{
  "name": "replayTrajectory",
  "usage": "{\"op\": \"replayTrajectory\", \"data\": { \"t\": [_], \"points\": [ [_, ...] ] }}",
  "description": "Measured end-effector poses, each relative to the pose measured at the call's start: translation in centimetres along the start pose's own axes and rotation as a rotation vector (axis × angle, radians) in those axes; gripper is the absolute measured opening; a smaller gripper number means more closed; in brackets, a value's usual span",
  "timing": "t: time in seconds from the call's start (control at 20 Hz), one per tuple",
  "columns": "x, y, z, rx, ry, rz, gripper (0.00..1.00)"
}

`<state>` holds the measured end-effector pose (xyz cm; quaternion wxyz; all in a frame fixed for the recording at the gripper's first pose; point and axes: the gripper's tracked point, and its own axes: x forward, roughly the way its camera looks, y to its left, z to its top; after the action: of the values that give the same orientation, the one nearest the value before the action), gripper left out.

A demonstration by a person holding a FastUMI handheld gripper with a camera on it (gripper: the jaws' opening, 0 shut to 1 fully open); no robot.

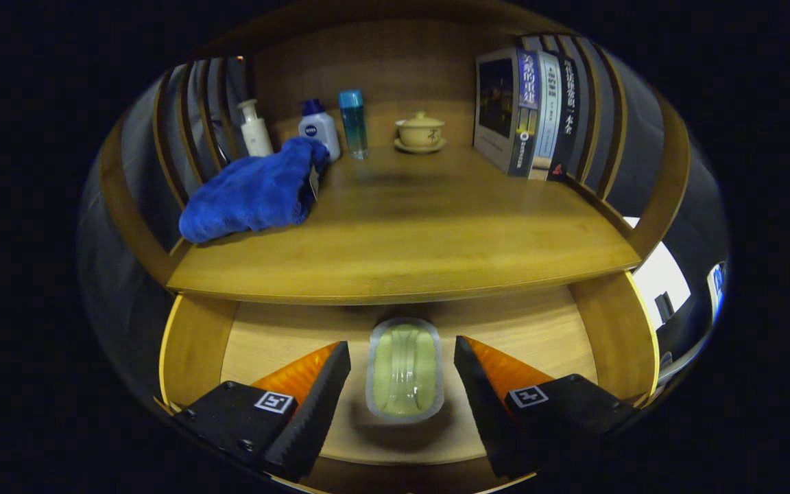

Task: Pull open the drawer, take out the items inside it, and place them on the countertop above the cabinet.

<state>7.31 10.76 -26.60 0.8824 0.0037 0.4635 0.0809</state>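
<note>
The wooden drawer (546, 336) stands pulled out below the countertop (409, 233). On its floor lies a clear plastic packet with pale green contents (404, 370), long side pointing away from me. My gripper (402, 357) is open and hangs over the drawer, one finger on each side of the packet with a gap to it on both sides. Neither finger touches it. A blue towel (254, 192) lies crumpled on the left of the countertop.
At the back of the countertop stand a white pump bottle (255, 128), a white bottle with a blue cap (319, 127), a tall blue bottle (354, 123) and a lidded tea bowl on a saucer (420, 132). Books (529, 113) stand upright at the right. Slatted rails flank both sides.
</note>
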Motion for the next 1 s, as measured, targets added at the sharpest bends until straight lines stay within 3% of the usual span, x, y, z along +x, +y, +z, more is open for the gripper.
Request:
{"op": "replayTrajectory", "data": {
  "t": [0.25, 0.6, 0.75, 1.0],
  "points": [
    [1.6, -0.4, -0.4, 0.012, 0.096, -0.028, 0.89],
    [3.3, -0.5, -2.2, 0.006, 0.24, -0.033, 0.45],
    [3.4, -0.5, -2.3, 0.019, 0.245, -0.031, 0.29],
    [1.8, 0.1, -1.7, 0.017, 0.215, -0.004, 0.23]
  ]
}}
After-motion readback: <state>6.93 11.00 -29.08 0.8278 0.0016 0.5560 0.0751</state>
